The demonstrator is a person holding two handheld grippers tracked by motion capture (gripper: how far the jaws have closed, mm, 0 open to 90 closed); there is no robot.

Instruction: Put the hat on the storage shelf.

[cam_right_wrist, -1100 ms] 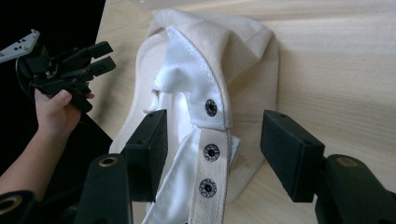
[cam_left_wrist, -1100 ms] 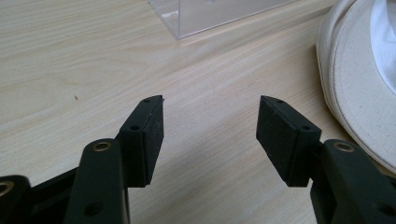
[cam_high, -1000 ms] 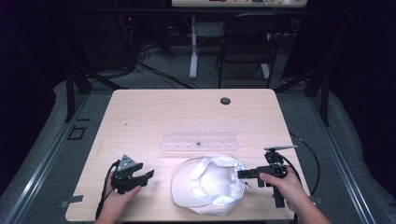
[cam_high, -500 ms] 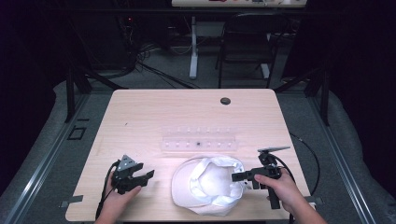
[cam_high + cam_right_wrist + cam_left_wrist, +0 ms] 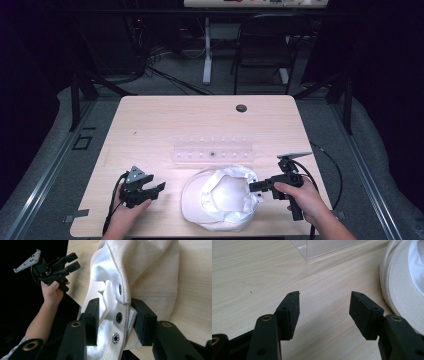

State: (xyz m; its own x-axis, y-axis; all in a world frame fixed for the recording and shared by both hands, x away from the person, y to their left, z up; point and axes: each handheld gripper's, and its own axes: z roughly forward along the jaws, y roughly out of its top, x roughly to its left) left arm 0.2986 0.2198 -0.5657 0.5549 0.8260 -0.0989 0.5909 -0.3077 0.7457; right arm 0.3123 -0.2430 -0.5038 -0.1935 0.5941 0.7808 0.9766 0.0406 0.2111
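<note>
I see a pale wood-grain table (image 5: 150, 125), smooth and matt. The hat (image 5: 155, 272) is coarse cream canvas, stitched, with a glossy white satin lining (image 5: 105, 270) and metal snaps (image 5: 119, 314). At its 12 o'clock sits a clear, glossy plastic box (image 5: 214, 150). My gripper pads (image 5: 360, 312) look matt black, faintly grainy.

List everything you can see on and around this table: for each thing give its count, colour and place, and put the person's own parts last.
Hat: one, cream outside with white lining, near edge of the table, centre.
Clear tray: one, transparent, mid-table just beyond the hat.
Grommet: one, dark, far edge of the table.
Table: one, light wood.
Chair: one, black, on the floor behind the table.
Left tool: one, black, open, over bare wood left of the hat.
Right tool: one, black, jaws either side of the hat's snap-studded edge.
Hands: two, one on each tool.
</note>
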